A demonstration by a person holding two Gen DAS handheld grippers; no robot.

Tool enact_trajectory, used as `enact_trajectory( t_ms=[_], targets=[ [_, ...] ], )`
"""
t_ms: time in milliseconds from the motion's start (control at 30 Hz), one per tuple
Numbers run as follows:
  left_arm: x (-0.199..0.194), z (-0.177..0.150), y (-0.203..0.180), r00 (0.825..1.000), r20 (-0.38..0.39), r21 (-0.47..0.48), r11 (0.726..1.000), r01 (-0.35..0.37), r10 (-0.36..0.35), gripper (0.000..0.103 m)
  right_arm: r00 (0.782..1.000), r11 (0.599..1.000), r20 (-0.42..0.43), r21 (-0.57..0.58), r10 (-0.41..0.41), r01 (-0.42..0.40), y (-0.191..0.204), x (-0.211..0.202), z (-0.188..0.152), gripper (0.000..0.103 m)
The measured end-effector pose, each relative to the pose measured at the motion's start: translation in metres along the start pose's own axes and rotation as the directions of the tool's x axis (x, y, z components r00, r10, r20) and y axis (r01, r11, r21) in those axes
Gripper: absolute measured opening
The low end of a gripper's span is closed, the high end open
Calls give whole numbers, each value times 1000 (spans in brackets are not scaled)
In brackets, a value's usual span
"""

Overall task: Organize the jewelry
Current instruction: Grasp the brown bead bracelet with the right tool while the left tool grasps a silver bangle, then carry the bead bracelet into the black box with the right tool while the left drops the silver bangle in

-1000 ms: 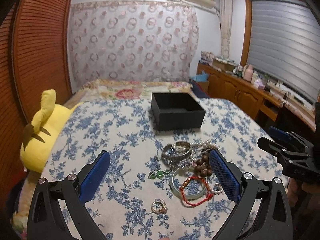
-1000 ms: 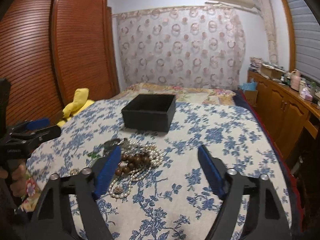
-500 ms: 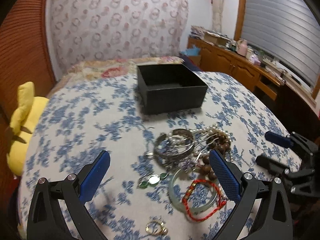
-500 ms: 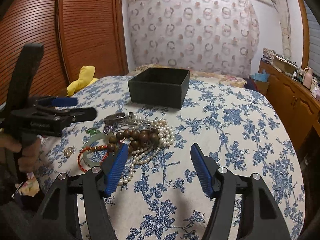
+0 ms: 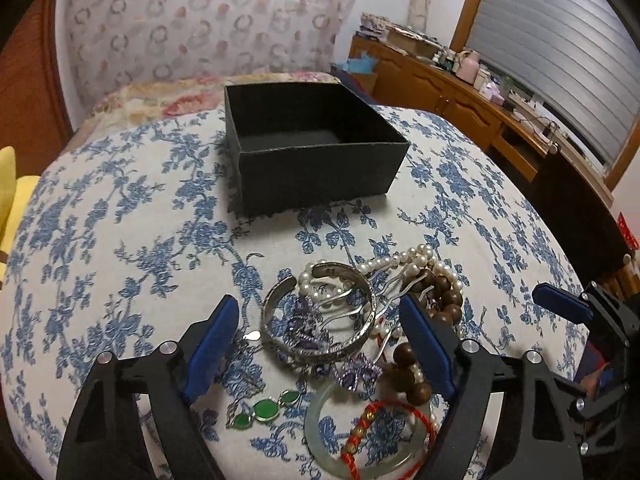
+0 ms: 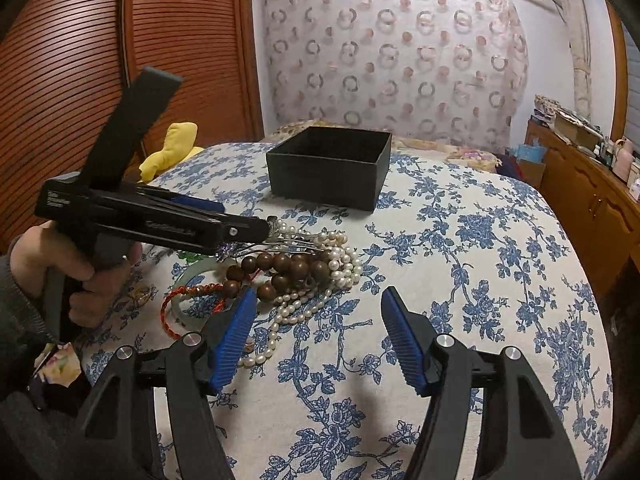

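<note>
Left gripper (image 5: 318, 342) is hanging over the jewelry pile, jaws closing, ribbed blue pads straddling the silver cuff bangle (image 5: 320, 316) without pressing on it. Nearest in the left view: pale jade bangle (image 5: 366, 436) with a red cord bracelet (image 5: 390, 432) lying across it, and green stone links (image 5: 264, 410) just beside them. Purple beaded bits and thin metal hairpin prongs are tangling inside the cuff. Brown wooden beads (image 5: 440, 300) and the pearl strand (image 5: 404, 258) are crowding the right pad.

Right gripper (image 6: 316, 334) is sitting with jaws apart, nothing between them, its left pad just beside loose pearls. Only the right view is showing the hand (image 6: 76, 276) gripping the left tool; that tool's body is hiding the cuff there.

Further back, the open black box (image 5: 316, 172), matte and square, is standing empty on the blue floral bedspread (image 5: 120, 220). Yellow plush (image 6: 176, 148) is lying at the far left edge.
</note>
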State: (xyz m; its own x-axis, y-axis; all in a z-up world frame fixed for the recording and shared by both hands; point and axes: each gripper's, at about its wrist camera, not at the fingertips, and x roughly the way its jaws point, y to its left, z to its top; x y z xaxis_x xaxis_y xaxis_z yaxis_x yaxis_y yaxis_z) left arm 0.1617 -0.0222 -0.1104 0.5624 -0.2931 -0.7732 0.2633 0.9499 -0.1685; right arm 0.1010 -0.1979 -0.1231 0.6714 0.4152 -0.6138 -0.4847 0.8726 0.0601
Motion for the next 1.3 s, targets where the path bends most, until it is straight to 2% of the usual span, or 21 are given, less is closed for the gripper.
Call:
enact_trajectory(
  t_ms=[133, 167, 200, 233, 300, 367, 467, 867, 1067, 1167, 1233, 1267, 1300],
  targets=[
    [8, 2, 1, 1000, -31, 8, 1000, 2, -2, 72, 1000, 1000, -15, -13, 8, -8, 1, 2, 1, 67],
    [9, 2, 1, 999, -35, 12, 1000, 5, -4, 69, 1000, 1000, -20, -20, 15, -15, 2, 3, 2, 67],
    [9, 2, 1, 999, -31, 11, 1000, 14, -13, 66, 999, 999, -25, -28, 23, -23, 2, 6, 4, 62],
    [8, 2, 2, 999, -28, 6, 999, 32, -32, 58, 999, 999, -33, -35, 29, -30, 2, 8, 5, 60],
    [8, 2, 4, 999, -27, 3, 1000, 29, -29, 58, 998, 998, -51, -45, 38, -40, 2, 15, 8, 56],
    [5, 2, 6, 1000, -18, 9, 1000, 22, -21, 58, 997, 998, -65, -49, 47, -50, 1, 21, 11, 47],
    [-5, 2, 9, 1000, 10, 4, 1000, 18, -18, 58, 994, 996, -83, -55, 65, -70, -1, 30, 17, 44],
    [-30, -5, 15, 997, 73, -13, 1000, -1, 2, 58, 982, 979, -163, -163, 97, -124, 11, 62, 38, 43],
    [-29, -9, 16, 997, 75, -20, 1000, -1, 2, 58, 962, 949, -252, -263, 105, -173, 20, 79, 44, 46],
    [-29, -11, 16, 997, 77, -22, 1000, 4, -2, 58, 959, 948, -262, -263, 107, -177, 19, 83, 47, 43],
    [-29, -12, 15, 997, 79, -20, 1000, 1, 0, 58, 959, 953, -259, -246, 111, -177, 17, 82, 48, 35],
    [-30, -12, 15, 997, 80, -19, 1000, 0, 2, 58, 960, 953, -257, -245, 111, -176, 16, 81, 48, 25],
    [-30, -12, 14, 997, 80, -18, 1000, -1, 2, 58, 960, 954, -254, -240, 116, -178, 15, 80, 48, 21]
  ],
)
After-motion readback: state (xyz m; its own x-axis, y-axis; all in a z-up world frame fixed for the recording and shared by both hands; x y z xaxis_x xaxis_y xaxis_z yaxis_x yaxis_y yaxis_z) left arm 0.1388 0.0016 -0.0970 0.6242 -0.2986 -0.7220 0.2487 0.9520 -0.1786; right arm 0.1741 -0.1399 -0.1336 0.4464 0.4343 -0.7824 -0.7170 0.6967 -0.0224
